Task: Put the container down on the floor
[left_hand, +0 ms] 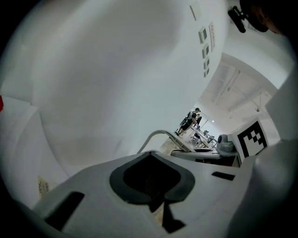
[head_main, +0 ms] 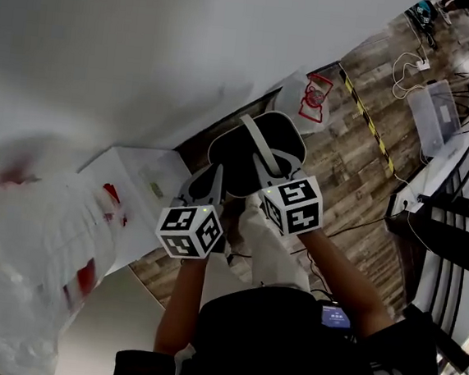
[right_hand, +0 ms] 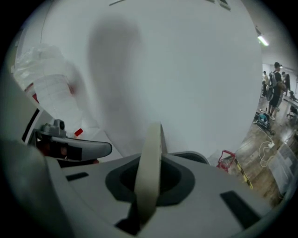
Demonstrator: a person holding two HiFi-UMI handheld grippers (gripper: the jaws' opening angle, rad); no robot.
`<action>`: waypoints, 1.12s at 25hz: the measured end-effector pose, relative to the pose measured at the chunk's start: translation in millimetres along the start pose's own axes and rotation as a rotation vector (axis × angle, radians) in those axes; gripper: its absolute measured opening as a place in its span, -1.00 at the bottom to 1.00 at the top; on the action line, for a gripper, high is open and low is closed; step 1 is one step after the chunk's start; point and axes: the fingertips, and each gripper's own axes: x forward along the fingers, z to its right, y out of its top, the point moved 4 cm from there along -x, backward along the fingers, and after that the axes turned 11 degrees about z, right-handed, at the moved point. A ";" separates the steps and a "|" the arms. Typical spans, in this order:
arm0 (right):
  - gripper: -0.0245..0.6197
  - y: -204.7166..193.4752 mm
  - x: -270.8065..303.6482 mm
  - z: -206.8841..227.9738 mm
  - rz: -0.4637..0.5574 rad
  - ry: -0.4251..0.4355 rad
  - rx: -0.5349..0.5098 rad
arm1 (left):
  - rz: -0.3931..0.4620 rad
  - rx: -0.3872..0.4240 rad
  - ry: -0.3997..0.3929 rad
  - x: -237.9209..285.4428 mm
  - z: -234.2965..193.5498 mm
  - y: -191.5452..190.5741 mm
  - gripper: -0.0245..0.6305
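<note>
We count two hand-held grippers, each carrying one marker cube. The right hand-held gripper (head_main: 271, 171) has its jaws clamped on the single pale handle (right_hand: 150, 172) of the one dark container (head_main: 230, 161). The container hangs at the gripper tips, close to a white wall (head_main: 150, 34) and over the wood floor (head_main: 359, 178). The left hand-held gripper (head_main: 204, 186) sits just beside the container, its jaws pressed together. On the floor well beyond lie one clear bin (head_main: 435, 115) and one yellow-and-black tape strip (head_main: 365, 117).
</note>
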 end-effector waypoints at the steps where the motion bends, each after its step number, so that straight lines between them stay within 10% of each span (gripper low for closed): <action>1: -0.82 -6.6 2.6 2.5 -0.013 0.003 0.006 | -0.011 -0.002 0.003 1.9 0.2 -6.9 -0.88; 28: -0.82 -180.3 109.2 39.7 -0.227 0.003 0.128 | -0.194 -0.095 0.159 54.4 -96.4 -173.4 -0.88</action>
